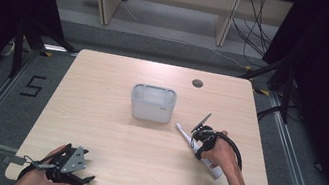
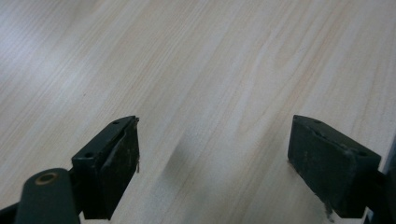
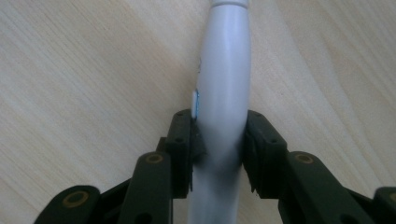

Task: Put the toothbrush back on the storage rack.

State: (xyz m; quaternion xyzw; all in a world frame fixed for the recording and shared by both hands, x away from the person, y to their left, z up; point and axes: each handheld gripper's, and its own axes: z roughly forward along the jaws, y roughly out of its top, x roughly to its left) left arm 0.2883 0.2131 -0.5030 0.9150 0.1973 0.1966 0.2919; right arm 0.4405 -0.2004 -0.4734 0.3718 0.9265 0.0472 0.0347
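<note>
- Where the right gripper [image 1: 201, 140] comes down near the right edge of the pale wooden table [image 1: 110, 129], its two black jaws pinch a long white plastic handle, shaped like an electric toothbrush body [image 3: 224, 93], one pad against each side.
- The handle lies flat on the table, slanting from just right of a grey rectangular plastic bin [image 1: 152, 102] towards the near right corner.
- The bin stands upright at the table's middle, apart from the handle.
- The left gripper [image 1: 69, 168] sits at the near left edge in the person's hand, jaws spread wide over bare wood, nothing between them.
</note>
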